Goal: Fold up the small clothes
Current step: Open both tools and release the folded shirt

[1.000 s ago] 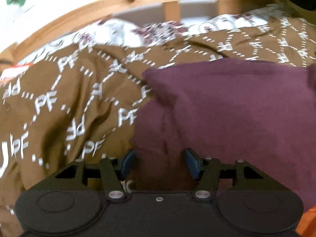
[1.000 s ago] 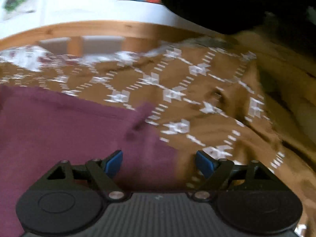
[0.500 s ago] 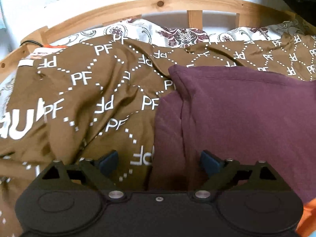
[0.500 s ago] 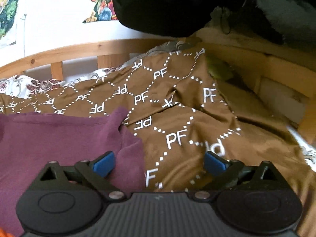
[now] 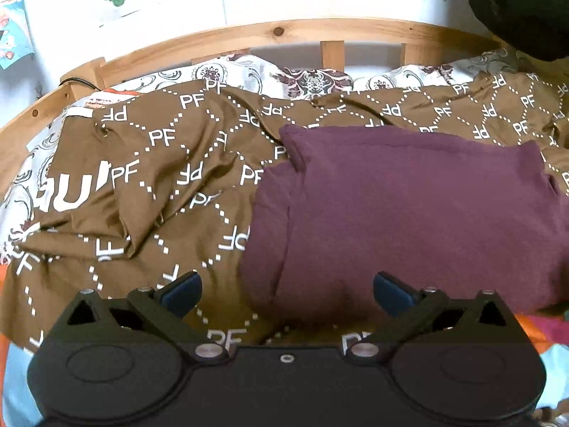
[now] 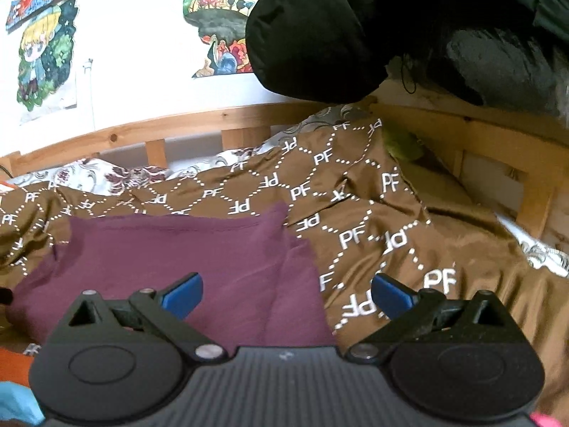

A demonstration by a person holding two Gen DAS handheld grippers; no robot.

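1. A brown PF-printed cover [image 5: 170, 192] is spread, rumpled, over the wooden-railed bed [image 5: 270, 33].
2. A folded maroon garment [image 5: 419, 213] is laid flat upon that cover.
3. The left gripper [image 5: 287, 290] is held spread above the garment's near left edge, nothing pinched.
4. The right gripper [image 6: 286, 291] is likewise spread over its right edge, empty.

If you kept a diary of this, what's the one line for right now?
left gripper: open, empty | right gripper: open, empty | maroon garment: folded, on brown blanket
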